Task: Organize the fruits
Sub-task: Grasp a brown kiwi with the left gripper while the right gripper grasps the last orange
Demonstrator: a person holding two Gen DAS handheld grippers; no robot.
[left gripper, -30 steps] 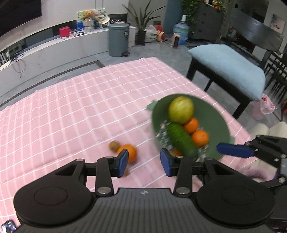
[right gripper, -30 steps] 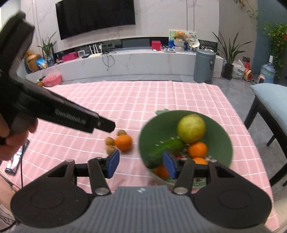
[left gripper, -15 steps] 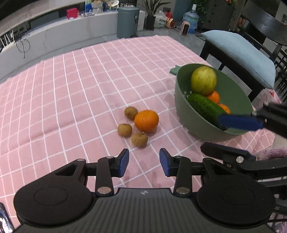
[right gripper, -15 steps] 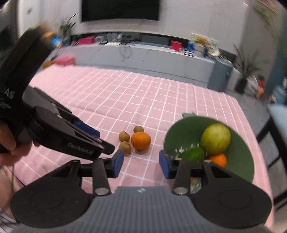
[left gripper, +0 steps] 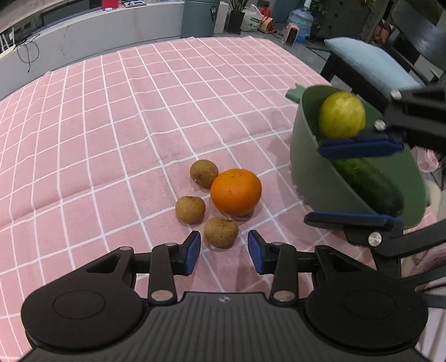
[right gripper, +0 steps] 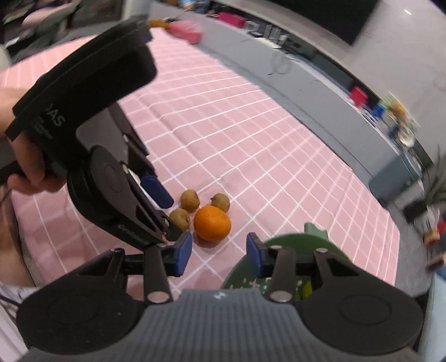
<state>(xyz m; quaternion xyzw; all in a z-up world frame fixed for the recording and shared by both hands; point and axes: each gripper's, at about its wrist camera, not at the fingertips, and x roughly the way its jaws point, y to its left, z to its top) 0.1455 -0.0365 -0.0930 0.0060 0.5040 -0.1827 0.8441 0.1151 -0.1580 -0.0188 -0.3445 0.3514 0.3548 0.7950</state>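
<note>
An orange (left gripper: 235, 192) and three brown kiwis lie on the pink checked cloth (left gripper: 111, 139). My left gripper (left gripper: 223, 252) is open and low over the cloth, and the nearest kiwi (left gripper: 221, 232) sits just at its fingertips, untouched. A green bowl (left gripper: 303, 156) to the right holds a yellow-green fruit (left gripper: 341, 114) and a cucumber (left gripper: 368, 181). My right gripper (right gripper: 218, 250) is open with only cloth between its fingers. It hangs beside the bowl (right gripper: 281, 241), with the orange (right gripper: 212, 227) just ahead. The left wrist view shows the right gripper (left gripper: 313, 182) turned sideways at the bowl's wall.
A chair with a blue cushion (left gripper: 370, 64) stands past the table's right edge, close behind the bowl. A grey bin (left gripper: 198, 16) and a low counter stand beyond the far edge. A hand (right gripper: 25, 167) holds the left gripper (right gripper: 168, 213) beside the kiwis.
My left gripper has come down close to the kiwis and orange. The right gripper has rolled to one side, drifted left of the bowl, and its jaws have narrowed.
</note>
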